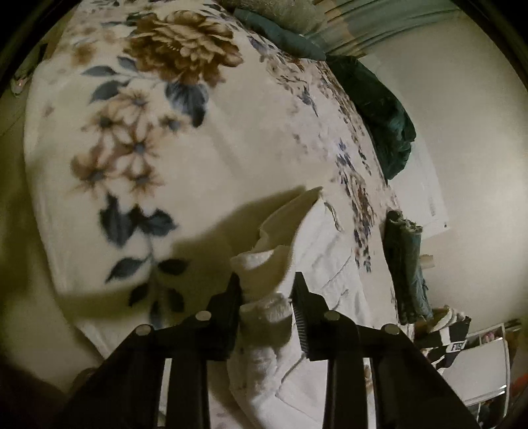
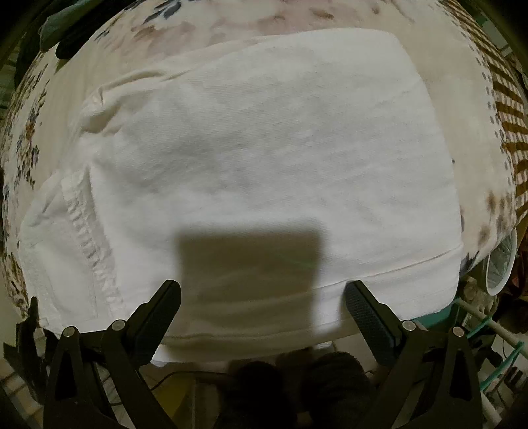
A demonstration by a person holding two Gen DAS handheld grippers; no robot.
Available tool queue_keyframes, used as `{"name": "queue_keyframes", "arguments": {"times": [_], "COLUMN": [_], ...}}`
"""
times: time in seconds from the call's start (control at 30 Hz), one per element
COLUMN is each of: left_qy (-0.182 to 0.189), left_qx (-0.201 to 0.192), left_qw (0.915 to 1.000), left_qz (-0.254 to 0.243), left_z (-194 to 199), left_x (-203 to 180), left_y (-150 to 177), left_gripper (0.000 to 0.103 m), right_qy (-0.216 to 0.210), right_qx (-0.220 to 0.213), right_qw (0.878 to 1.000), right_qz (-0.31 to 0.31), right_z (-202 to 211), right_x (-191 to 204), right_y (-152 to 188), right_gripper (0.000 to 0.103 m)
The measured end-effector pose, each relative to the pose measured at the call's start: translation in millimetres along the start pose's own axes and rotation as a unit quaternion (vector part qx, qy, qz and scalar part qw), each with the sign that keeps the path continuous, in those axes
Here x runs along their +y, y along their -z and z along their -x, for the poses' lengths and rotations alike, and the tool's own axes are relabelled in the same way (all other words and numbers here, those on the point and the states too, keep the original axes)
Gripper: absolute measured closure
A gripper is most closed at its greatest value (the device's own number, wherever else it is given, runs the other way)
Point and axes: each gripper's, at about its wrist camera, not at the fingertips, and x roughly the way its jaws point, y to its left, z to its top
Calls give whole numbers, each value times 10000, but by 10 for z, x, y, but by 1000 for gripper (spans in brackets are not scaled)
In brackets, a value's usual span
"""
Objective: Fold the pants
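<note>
White pants (image 2: 264, 158) lie folded flat on a floral blanket (image 2: 297, 16). In the right wrist view they fill the middle, with a seam at the left. My right gripper (image 2: 264, 290) is open and empty, hovering over the pants' near edge. In the left wrist view my left gripper (image 1: 267, 280) is shut on a bunched edge of the white pants (image 1: 264, 264), lifted off the blanket (image 1: 165, 132).
Dark green clothes (image 1: 379, 109) lie along the blanket's far right edge. Folded blue jeans (image 1: 406, 264) lie at the right by a white wall (image 1: 468, 132). A green rack (image 2: 488, 330) and a white ring-shaped object (image 2: 501, 264) stand at the bed's right.
</note>
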Motion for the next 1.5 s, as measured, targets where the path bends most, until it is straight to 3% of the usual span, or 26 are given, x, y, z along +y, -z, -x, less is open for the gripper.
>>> {"name": "queue_keyframes", "arguments": {"times": [0.1, 0.17, 0.3, 0.37, 0.43, 0.67, 0.87, 0.97, 1.07, 1.23, 1.4, 1.5], "left_qy": [126, 381, 94, 39, -25, 545, 1355, 1742, 1903, 1846, 1626, 1293], "left_qx": [258, 81, 110, 18, -92, -356, -23, 449, 952, 1889, 2483, 2665], "left_qw": [9981, 9972, 9997, 10000, 9994, 9856, 9609, 9425, 9254, 8921, 8557, 8429], "left_qz": [549, 642, 205, -1, -338, -1560, -2416, -2817, -3138, -3665, -4239, -4492], "left_z": [-237, -296, -369, -328, -240, 426, 729, 672, 472, -51, -421, -542], "left_x": [246, 291, 66, -77, -282, -1336, -2356, -2832, -3128, -3348, -3457, -3514], "left_y": [0, -10, -57, -68, -65, 165, 800, 1334, 1871, 2860, 3631, 3888], "left_gripper": [66, 64, 65, 81, 85, 87, 87, 88, 88, 88, 87, 87], "right_qy": [-23, -71, -133, -152, -198, -430, -645, -619, -476, -307, -137, -124], "right_qx": [48, 55, 59, 64, 70, -69, -327, -508, -685, -873, -1032, -1119], "right_qw": [10000, 10000, 9999, 9999, 9998, 9990, 9963, 9944, 9924, 9857, 9820, 9799], "right_qz": [4, -20, -16, 0, -10, -111, -459, -696, -907, -1409, -1578, -1644], "right_z": [-5, 6, -5, -11, -5, 98, 342, 492, 613, 794, 858, 901], "right_x": [-37, -63, -131, -165, -191, -389, -884, -1287, -1698, -2526, -3206, -3419], "right_y": [-1, -1, 6, 16, 0, 55, 125, 169, 212, 241, 267, 303], "right_gripper": [1, 1, 1, 1, 1, 1, 1, 1, 1, 1, 1, 1]}}
